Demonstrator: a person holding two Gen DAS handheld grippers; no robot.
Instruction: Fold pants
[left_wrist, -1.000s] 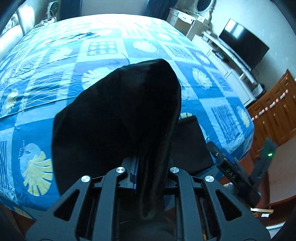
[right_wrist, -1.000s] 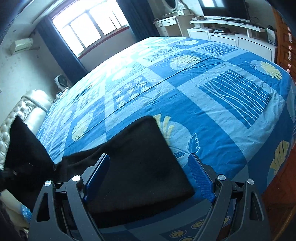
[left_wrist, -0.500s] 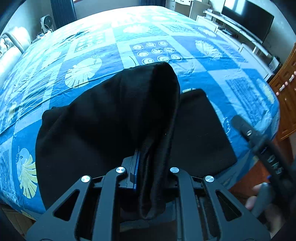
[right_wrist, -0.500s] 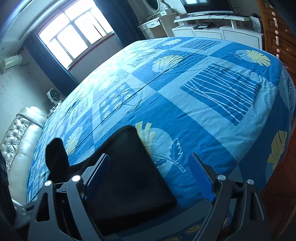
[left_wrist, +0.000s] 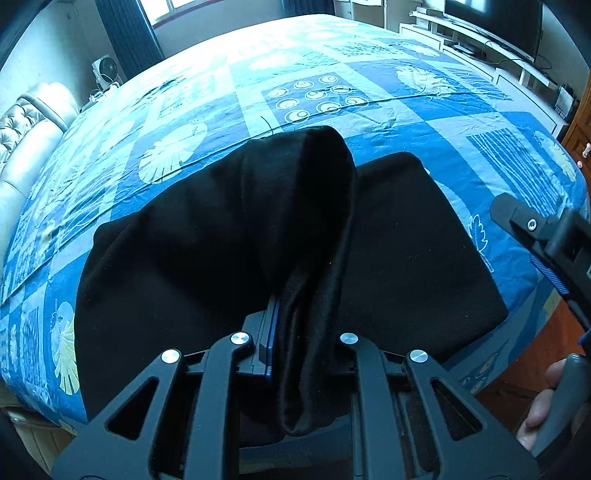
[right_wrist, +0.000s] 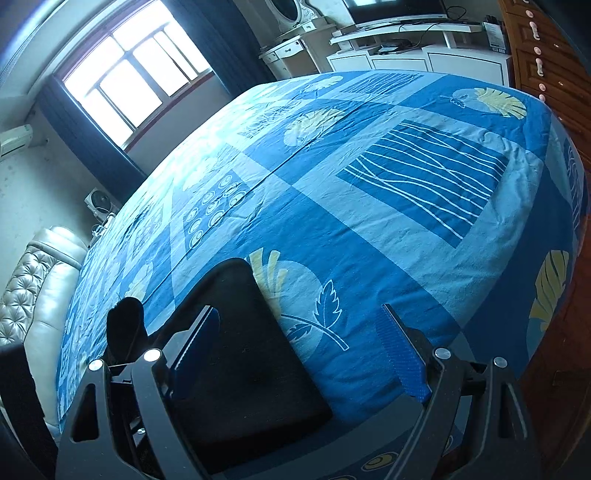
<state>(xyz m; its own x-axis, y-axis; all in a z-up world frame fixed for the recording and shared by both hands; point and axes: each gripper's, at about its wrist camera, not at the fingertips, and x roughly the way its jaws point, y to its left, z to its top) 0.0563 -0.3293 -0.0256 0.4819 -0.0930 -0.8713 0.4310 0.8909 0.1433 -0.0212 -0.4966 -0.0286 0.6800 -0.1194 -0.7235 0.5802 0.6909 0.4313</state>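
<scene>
Pants (left_wrist: 207, 258) of black cloth lie along the near edge of the bed (left_wrist: 332, 92), their long axis running side to side across the left wrist view, parallel to that edge. At the left a rounded end rests on the blue patterned cover; at the right a flat, squared-off panel (left_wrist: 417, 251) reaches toward the bed's corner. Between them a fold of the cloth rises in a hump and drops into the left gripper (left_wrist: 295, 332), whose jaws are pressed together on it. Farther right, the right gripper (right_wrist: 299, 354) hangs over the flat panel's corner, tilted downward, jaws spread wide with nothing pinched; the panel's edge shows beneath its left finger.
</scene>
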